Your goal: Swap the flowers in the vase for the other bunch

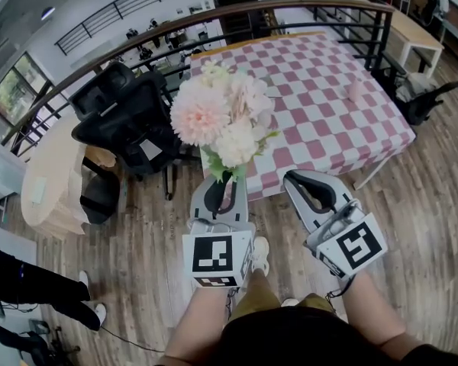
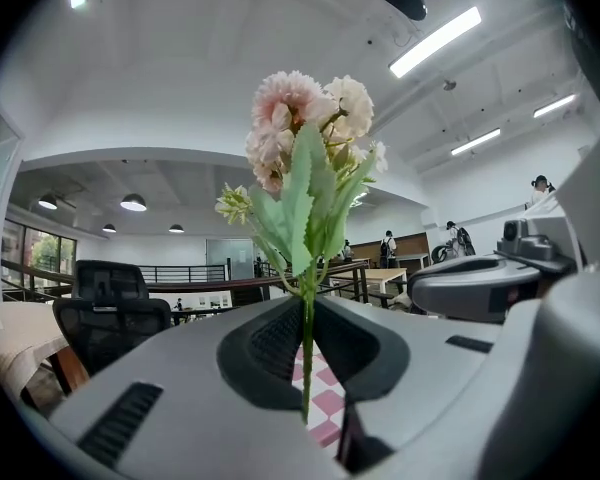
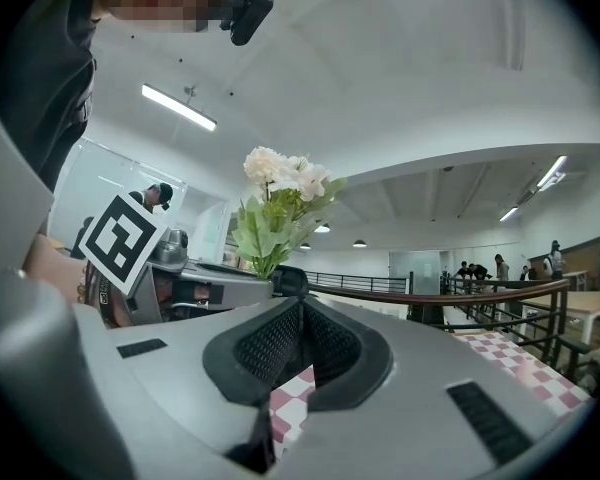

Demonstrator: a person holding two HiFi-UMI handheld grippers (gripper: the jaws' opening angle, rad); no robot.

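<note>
A bunch of pale pink and white flowers (image 1: 221, 117) with green leaves stands upright in my left gripper (image 1: 223, 175). In the left gripper view the jaws of my left gripper (image 2: 307, 313) are shut on the thin green stem (image 2: 306, 363), and the blooms (image 2: 305, 133) rise above them. My right gripper (image 1: 301, 178) is held beside it to the right. Its jaws (image 3: 302, 308) are closed together with nothing between them. The right gripper view shows the bunch (image 3: 278, 193) to its left. No vase is clearly in view.
A table with a pink-and-white checked cloth (image 1: 328, 90) stands ahead, and a small pale pink thing (image 1: 356, 90) lies on it. A black office chair (image 1: 130, 120) and a round wooden table (image 1: 49, 178) are at the left. A curved railing (image 1: 290, 10) runs behind. A person's legs (image 1: 38, 284) show at the lower left.
</note>
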